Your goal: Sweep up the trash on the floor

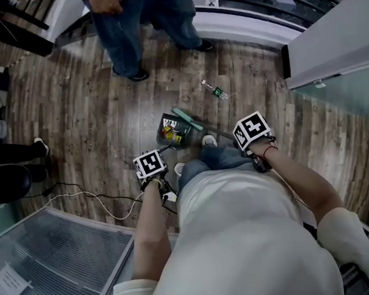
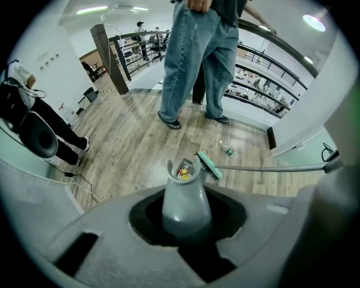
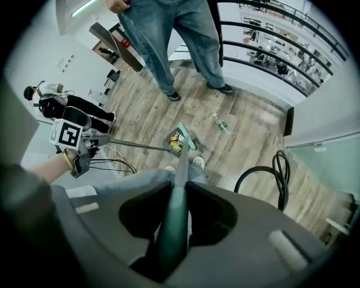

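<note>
A dark dustpan [image 1: 172,130] with colourful wrappers inside stands on the wooden floor; its grey handle [image 2: 185,205] runs into my left gripper [image 1: 151,166], which is shut on it. A green broom head [image 1: 187,119] rests at the dustpan's right edge. Its long handle [image 3: 175,219] passes between the jaws of my right gripper [image 1: 253,131], shut on it. A clear plastic bottle [image 1: 214,90] with a green label lies on the floor beyond the broom, also visible as the bottle [image 2: 227,149] in the left gripper view.
A person in jeans [image 1: 139,27] stands just beyond the dustpan. Another person's legs [image 1: 15,152] are at the left. White and black cables [image 1: 87,198] trail over the floor by a glass panel [image 1: 47,254]. A black cable loop [image 3: 270,177] hangs to my right.
</note>
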{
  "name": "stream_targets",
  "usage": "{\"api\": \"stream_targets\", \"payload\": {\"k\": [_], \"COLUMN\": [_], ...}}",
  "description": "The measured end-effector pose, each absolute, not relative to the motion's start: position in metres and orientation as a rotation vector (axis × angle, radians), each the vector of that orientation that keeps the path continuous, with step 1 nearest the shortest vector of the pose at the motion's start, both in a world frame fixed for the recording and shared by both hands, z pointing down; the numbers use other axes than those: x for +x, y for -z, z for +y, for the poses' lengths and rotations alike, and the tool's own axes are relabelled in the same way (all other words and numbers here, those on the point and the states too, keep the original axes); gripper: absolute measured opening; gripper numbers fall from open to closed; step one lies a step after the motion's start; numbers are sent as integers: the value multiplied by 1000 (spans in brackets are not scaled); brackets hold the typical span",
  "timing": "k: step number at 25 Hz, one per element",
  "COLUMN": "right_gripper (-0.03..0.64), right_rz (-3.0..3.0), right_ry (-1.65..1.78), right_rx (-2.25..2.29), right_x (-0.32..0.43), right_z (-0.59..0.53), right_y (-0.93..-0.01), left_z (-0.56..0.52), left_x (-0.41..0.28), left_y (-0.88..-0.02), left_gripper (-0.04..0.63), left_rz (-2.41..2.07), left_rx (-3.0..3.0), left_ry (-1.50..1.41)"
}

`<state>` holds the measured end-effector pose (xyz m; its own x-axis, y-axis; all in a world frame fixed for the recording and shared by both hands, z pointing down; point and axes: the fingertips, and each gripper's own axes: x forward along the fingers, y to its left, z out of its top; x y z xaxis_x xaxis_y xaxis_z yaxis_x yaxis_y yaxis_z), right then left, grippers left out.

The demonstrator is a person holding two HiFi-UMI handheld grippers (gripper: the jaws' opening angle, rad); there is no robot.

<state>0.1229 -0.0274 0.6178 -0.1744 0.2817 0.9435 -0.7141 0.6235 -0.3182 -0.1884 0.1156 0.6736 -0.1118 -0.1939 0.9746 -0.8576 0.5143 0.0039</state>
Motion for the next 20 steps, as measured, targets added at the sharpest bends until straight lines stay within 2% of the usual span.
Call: {"api": "stream_targets", "payload": {"k": [10,20], "right_gripper": [97,97], "right_rz": [-1512,-1525], "right_ry": [-1076,-1210], "right_rx": [581,778], "right_x": [153,189], "right_z": [-36,-53], "right_y": [-614,-613], "left_z": [78,22], "left_x": [-185,-140], "left_y": [-658,-665], "left_gripper": [94,94], "left_rz": [-1575,-1466], "left_rx": [1115,1289], "left_ry": [-943,-920]}}
